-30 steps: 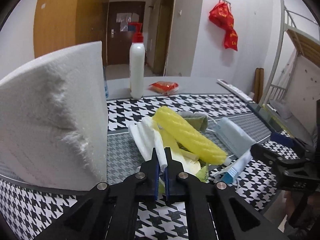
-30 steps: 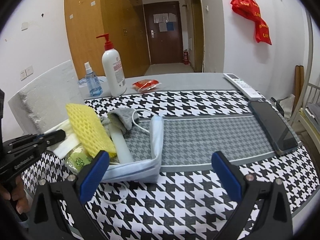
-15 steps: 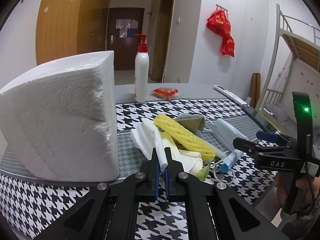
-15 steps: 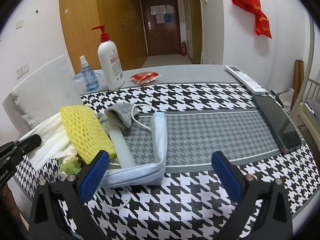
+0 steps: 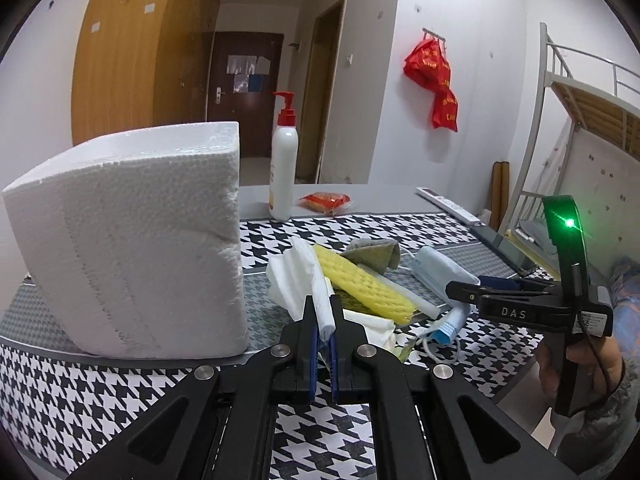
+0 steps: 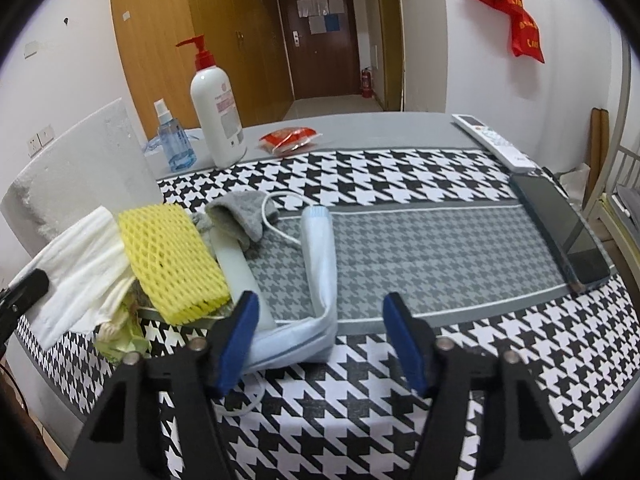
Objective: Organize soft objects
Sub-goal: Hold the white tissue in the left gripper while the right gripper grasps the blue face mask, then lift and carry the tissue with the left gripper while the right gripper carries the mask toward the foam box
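A pile of soft things lies on the houndstooth table: a white cloth (image 6: 80,264), a yellow foam net sleeve (image 6: 168,260), a grey sock (image 6: 240,216), a white foam strip (image 6: 240,272) and a light blue face mask (image 6: 320,280). My left gripper (image 5: 325,320) is shut on an edge of the white cloth (image 5: 304,280) and pulls it off the pile. My right gripper (image 6: 320,320) is open, its jaws partly narrowed, with the folded mask lying between the fingers. It also shows in the left wrist view (image 5: 480,292).
A large white foam block (image 5: 132,240) stands at the left. A pump bottle (image 6: 218,108), a blue spray bottle (image 6: 172,140) and a red packet (image 6: 288,138) stand behind. A remote (image 6: 492,142) and a phone (image 6: 560,228) lie at the right. A white cable (image 6: 276,228) runs under the pile.
My left gripper has drawn back with the white cloth, stretching it out of the pile. My right gripper has moved in over the mask and narrowed its jaws.
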Tool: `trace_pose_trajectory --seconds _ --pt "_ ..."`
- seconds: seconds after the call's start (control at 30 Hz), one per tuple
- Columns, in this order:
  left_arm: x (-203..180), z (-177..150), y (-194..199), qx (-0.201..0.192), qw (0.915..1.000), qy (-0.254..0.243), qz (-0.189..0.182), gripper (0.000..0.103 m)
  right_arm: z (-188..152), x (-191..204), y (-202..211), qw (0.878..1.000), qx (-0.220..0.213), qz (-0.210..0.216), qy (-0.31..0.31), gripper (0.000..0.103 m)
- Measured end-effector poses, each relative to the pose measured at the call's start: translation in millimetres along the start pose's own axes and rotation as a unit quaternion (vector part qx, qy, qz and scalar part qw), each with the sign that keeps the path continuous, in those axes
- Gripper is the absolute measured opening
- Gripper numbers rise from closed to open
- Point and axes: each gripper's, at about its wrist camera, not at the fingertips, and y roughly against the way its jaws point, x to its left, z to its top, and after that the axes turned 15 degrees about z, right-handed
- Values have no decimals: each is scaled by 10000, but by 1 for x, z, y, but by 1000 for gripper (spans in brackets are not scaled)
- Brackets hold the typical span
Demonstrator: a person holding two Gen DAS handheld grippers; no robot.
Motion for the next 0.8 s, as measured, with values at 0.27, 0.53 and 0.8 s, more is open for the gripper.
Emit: trace_pose_trajectory --seconds 0.27,0.53,0.8 --pt "-2 -7 0 3 10000 -54 -40 5 -4 -8 -5 9995 170 54 -248 35" --pt "-2 -7 5 -114 9999 15 -100 4 -5 -6 6 9999 11 107 -127 16" --pt "-1 2 20 -351 9993 20 -107 4 -3 -3 30 9993 -346 84 -75 15"
